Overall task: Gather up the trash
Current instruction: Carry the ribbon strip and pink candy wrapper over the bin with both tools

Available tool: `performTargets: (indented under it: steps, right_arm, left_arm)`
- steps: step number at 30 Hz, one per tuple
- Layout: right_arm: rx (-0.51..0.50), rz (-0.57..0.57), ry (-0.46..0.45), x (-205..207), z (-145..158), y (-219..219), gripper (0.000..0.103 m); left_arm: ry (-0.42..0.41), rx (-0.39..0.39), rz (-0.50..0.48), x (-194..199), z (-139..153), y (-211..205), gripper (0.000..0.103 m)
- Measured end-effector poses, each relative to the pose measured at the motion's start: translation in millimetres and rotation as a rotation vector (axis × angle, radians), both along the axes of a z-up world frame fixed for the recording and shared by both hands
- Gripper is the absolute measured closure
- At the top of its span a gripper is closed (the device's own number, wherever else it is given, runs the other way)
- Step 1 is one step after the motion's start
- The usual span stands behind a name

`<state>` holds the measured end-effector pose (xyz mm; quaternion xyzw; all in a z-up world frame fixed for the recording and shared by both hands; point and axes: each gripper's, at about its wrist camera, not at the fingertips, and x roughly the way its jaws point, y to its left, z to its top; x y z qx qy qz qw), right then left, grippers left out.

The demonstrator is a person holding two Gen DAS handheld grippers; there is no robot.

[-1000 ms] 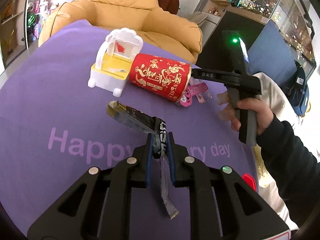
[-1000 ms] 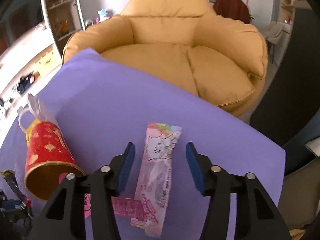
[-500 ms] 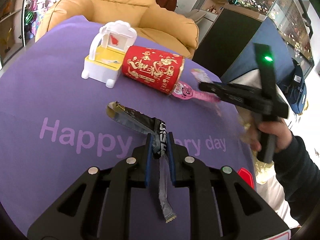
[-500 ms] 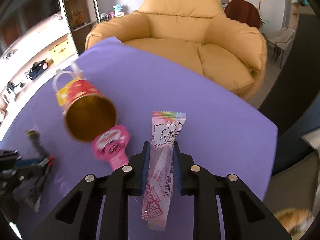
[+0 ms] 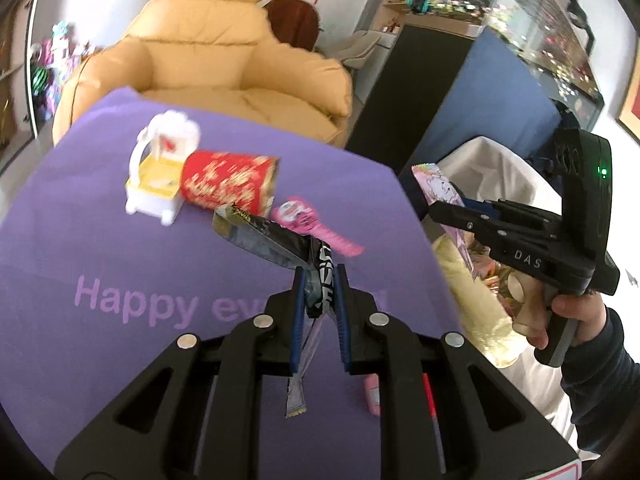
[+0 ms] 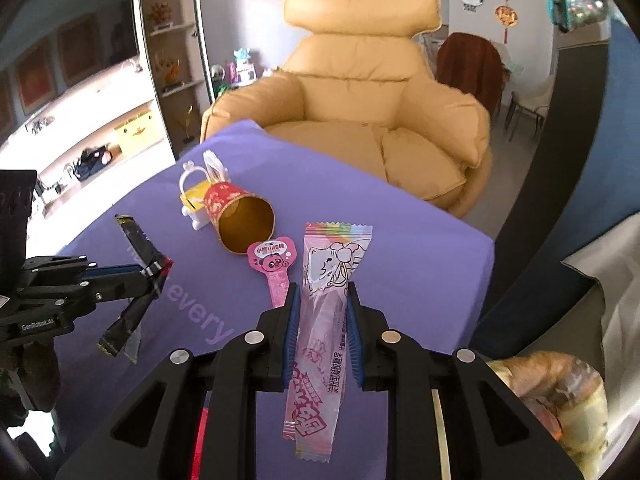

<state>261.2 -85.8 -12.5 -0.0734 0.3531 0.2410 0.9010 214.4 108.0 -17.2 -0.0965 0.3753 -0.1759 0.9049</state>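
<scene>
The left gripper [image 5: 319, 280] is clamped on a dark wrapper [image 5: 264, 236] held above the purple table [image 5: 100, 240], while the right gripper [image 6: 320, 300] pinches a pink candy wrapper [image 6: 324, 312], with a red cup [image 6: 236, 216] and pink lollipop packet [image 6: 272, 264] lying beyond.

Motion blur smears the red paper cup [image 5: 228, 188] and white toy chair [image 5: 160, 168]; tablecloth lettering [image 5: 136, 304] partly hidden behind left gripper [image 5: 320, 292].
</scene>
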Motion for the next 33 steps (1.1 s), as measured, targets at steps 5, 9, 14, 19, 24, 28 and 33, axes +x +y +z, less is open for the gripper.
performTargets:
  steps: [5,9,14,19,24,28,33]
  right_arm:
    - [0.008,-0.01,-0.046,-26,15,-16,0.081]
    - [0.011,-0.025,-0.085,-46,26,-35,0.081]
    - [0.029,-0.077,-0.123,-66,37,-69,0.081]
    - [0.033,-0.148,-0.16,-87,44,-105,0.081]
    - [0.034,-0.225,-0.168,-104,44,-146,0.081]
    - [0.042,-0.287,-0.154,-111,37,-176,0.081]
    - [0.044,-0.354,-0.134,-118,24,-207,0.081]
  left_arm:
    - [-0.071,0.037,-0.046,-11,29,-31,0.09]
    - [-0.112,0.058,-0.08,-17,44,-53,0.09]
    - [-0.149,0.076,-0.132,-23,57,-85,0.09]
    - [-0.166,0.048,-0.201,-26,65,-122,0.09]
    - [-0.162,0.03,-0.297,-25,61,-170,0.09]
    - [-0.124,0.013,-0.361,-21,49,-205,0.09]
    - [-0.099,-0.021,-0.41,-17,36,-234,0.09]
